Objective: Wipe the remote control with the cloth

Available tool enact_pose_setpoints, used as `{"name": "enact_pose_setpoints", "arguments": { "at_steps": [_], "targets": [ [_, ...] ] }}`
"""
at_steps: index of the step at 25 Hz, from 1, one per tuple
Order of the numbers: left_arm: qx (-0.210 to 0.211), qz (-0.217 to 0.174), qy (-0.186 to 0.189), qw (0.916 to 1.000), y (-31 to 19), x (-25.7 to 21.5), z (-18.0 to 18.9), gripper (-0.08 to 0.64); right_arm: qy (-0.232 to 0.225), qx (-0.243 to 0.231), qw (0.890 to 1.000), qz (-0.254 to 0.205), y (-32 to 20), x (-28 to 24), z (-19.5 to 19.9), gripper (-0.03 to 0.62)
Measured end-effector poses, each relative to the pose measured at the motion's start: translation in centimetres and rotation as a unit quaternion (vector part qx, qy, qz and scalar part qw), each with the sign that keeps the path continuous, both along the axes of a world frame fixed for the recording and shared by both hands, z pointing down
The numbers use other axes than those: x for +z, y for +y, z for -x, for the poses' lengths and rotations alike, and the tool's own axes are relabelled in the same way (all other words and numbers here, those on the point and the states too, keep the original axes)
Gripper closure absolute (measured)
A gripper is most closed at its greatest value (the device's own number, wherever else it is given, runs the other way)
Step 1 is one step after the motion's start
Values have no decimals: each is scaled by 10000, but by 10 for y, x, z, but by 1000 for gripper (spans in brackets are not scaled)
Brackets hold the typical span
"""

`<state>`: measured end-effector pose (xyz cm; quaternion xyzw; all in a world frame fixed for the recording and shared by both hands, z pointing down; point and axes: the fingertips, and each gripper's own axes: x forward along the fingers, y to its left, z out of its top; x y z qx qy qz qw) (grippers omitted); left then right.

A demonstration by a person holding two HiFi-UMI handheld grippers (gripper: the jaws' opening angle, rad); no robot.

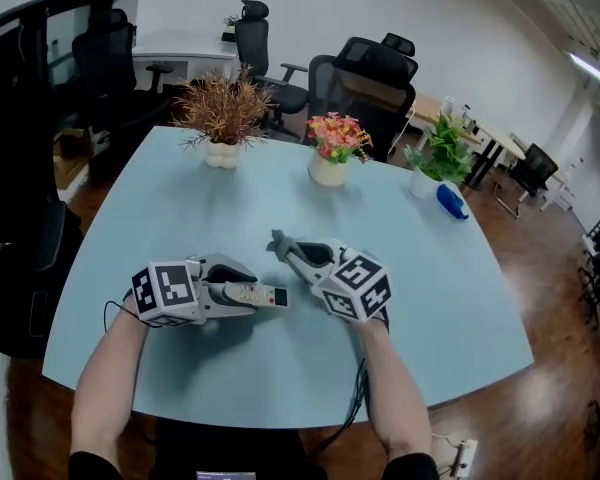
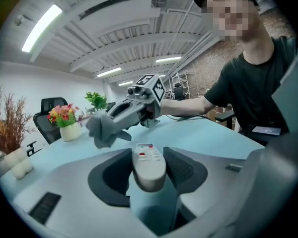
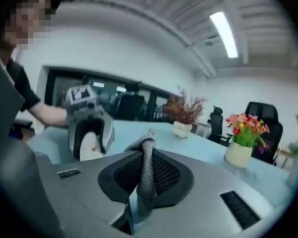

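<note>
A white remote control (image 1: 257, 294) with red buttons is clamped between the pads of my left gripper (image 1: 242, 295), just above the light blue table (image 1: 450, 298); in the left gripper view the remote control (image 2: 148, 164) points toward the other gripper. My right gripper (image 1: 298, 255) is shut on a grey cloth (image 1: 281, 243), whose bunch sticks out past the jaws. The cloth (image 3: 145, 175) hangs pinched between the black pads in the right gripper view. The two grippers face each other a short way apart, the cloth (image 2: 104, 129) not touching the remote control.
On the far half of the table stand a dried-plant pot (image 1: 223, 118), a pot of pink and red flowers (image 1: 333, 148) and a green plant (image 1: 439, 155), with a blue object (image 1: 452, 201) beside it. Office chairs (image 1: 362, 85) stand beyond the far edge.
</note>
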<state>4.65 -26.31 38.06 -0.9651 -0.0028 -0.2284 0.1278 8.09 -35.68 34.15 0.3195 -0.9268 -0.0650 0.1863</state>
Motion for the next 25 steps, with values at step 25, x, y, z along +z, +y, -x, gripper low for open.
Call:
{"name": "enact_pose_setpoints", "arguments": {
  "at_steps": [25],
  "targets": [
    [-3527, 1205, 88, 9279, -73, -3, 42, 336, 1866, -667, 9747, 1039, 49, 66, 11, 568]
  ]
}}
